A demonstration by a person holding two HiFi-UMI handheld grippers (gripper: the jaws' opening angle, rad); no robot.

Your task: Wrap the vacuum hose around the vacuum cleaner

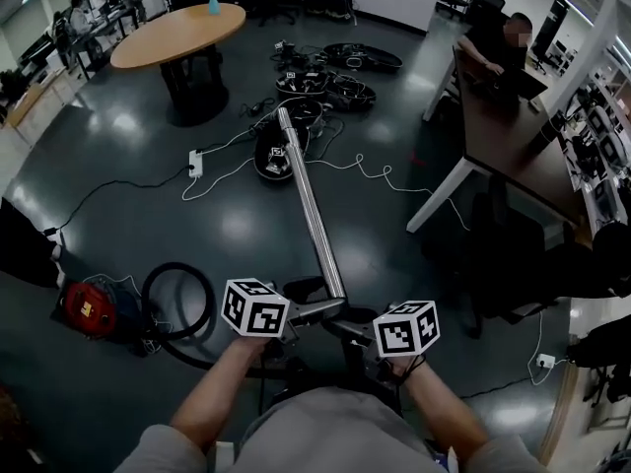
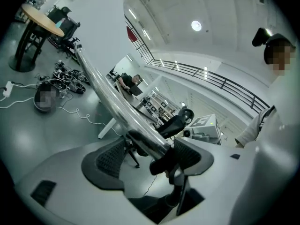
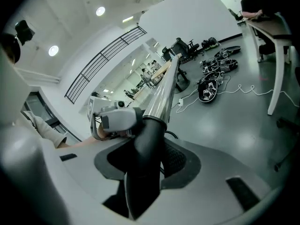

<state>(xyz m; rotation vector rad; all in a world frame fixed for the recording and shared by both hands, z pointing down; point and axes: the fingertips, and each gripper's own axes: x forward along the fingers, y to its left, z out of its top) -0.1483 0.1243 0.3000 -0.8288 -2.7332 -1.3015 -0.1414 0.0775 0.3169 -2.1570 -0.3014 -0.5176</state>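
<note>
The vacuum's metal wand (image 1: 308, 200) slants from the floor clutter up to my grippers, ending in a black handle (image 3: 146, 144). The red vacuum cleaner (image 1: 89, 308) sits on the floor at the left, with the black hose (image 1: 177, 302) looped beside it. My left gripper (image 1: 311, 311) stands open around the wand (image 2: 110, 95); the tube lies near the right pad with a gap on the other side. My right gripper (image 1: 350, 330) is shut on the handle, pads (image 3: 177, 161) pressing both sides. The two grippers are close together.
A round wooden table (image 1: 177, 33) stands at the far left. Black gear and cables (image 1: 320, 87) litter the floor beyond the wand tip, with a white power strip (image 1: 195, 163). A desk (image 1: 513, 136) with a seated person is at the right.
</note>
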